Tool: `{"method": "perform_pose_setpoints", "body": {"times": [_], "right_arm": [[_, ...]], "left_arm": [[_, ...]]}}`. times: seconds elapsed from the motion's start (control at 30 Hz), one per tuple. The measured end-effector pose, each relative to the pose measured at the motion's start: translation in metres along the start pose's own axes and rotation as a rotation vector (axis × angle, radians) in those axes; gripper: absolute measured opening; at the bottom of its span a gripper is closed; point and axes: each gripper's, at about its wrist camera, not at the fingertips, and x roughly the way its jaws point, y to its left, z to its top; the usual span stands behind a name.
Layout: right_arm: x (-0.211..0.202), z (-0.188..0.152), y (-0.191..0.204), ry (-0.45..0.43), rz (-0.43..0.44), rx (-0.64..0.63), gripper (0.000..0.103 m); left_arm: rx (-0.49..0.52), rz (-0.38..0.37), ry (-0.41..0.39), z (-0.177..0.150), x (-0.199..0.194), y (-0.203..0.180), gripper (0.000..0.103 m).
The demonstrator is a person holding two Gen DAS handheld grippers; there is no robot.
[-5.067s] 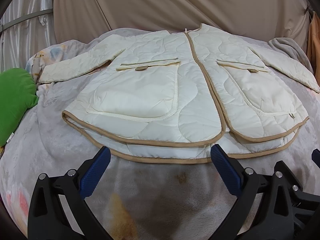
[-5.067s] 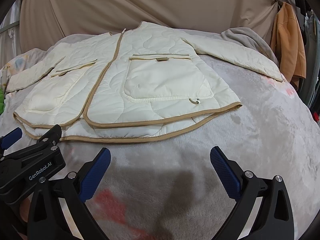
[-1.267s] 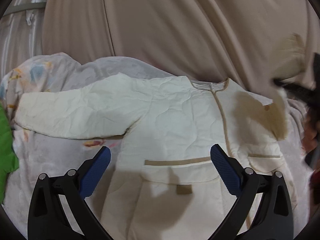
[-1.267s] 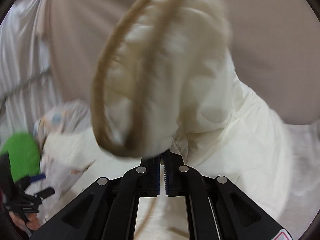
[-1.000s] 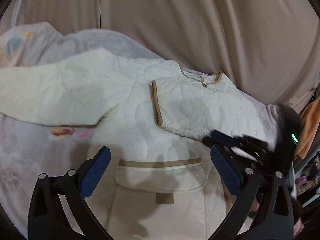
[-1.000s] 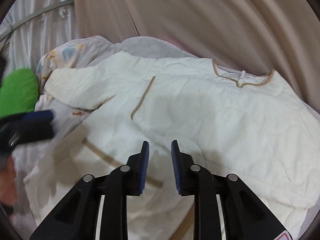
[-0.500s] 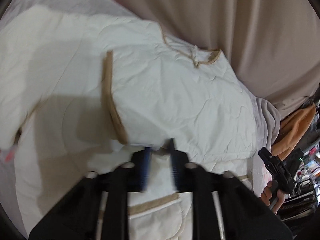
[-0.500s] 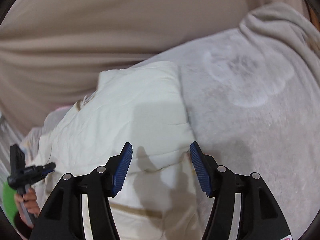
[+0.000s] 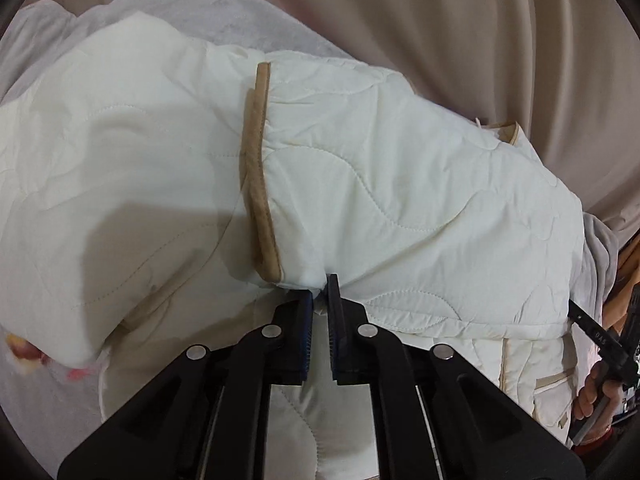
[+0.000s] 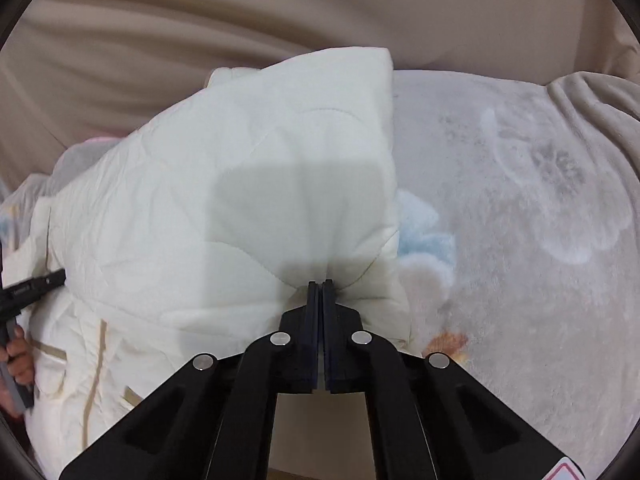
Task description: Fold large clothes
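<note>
A cream quilted jacket with tan trim lies on a bed, its right sleeve folded across the chest, the tan cuff pointing left. My left gripper is shut on the folded sleeve near the cuff. My right gripper is shut on the jacket at the folded shoulder edge, and the fabric puckers around the tips. The right gripper shows at the right edge of the left wrist view; the left gripper shows at the left edge of the right wrist view.
A grey fleece blanket with pale flower prints covers the bed. A beige curtain hangs right behind the jacket. An orange garment hangs at the far right.
The right sleeve was lifted and folded over the chest, then let go. Since half a second ago both grippers have shut on the folded jacket, left near the cuff, right at the shoulder fold.
</note>
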Motion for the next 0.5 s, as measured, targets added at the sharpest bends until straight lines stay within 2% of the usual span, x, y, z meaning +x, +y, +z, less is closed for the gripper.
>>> {"method": "perform_pose_setpoints", "body": {"times": [0.1, 0.13, 0.17, 0.23, 0.27, 0.33, 0.4, 0.5], "right_arm": [[-0.034, 0.007, 0.006, -0.13, 0.103, 0.018, 0.0], [-0.036, 0.008, 0.009, -0.152, 0.099, 0.006, 0.0], [-0.029, 0.009, 0.011, -0.139, 0.071, -0.015, 0.0], [0.01, 0.004, 0.013, -0.007, -0.047, -0.065, 0.0], [0.025, -0.001, 0.01, 0.031, -0.06, -0.076, 0.0], [0.021, -0.001, 0.003, 0.013, -0.044, -0.025, 0.0], [-0.001, 0.001, 0.003, -0.018, -0.025, 0.024, 0.0], [-0.037, -0.011, 0.01, -0.049, 0.0, 0.002, 0.0]], "left_arm": [[0.026, 0.013, -0.007, -0.003, 0.003, -0.006, 0.007], [0.033, 0.018, -0.01, -0.004, 0.004, -0.009, 0.007], [0.04, 0.026, -0.016, -0.005, 0.005, -0.012, 0.008], [0.053, 0.043, -0.03, -0.007, 0.006, -0.018, 0.008], [0.061, 0.047, -0.035, -0.008, 0.007, -0.021, 0.008], [0.075, 0.06, -0.038, -0.009, 0.008, -0.026, 0.009], [0.079, 0.06, -0.043, -0.011, 0.002, -0.027, 0.012], [0.048, 0.04, -0.068, -0.017, -0.021, -0.023, 0.017]]}}
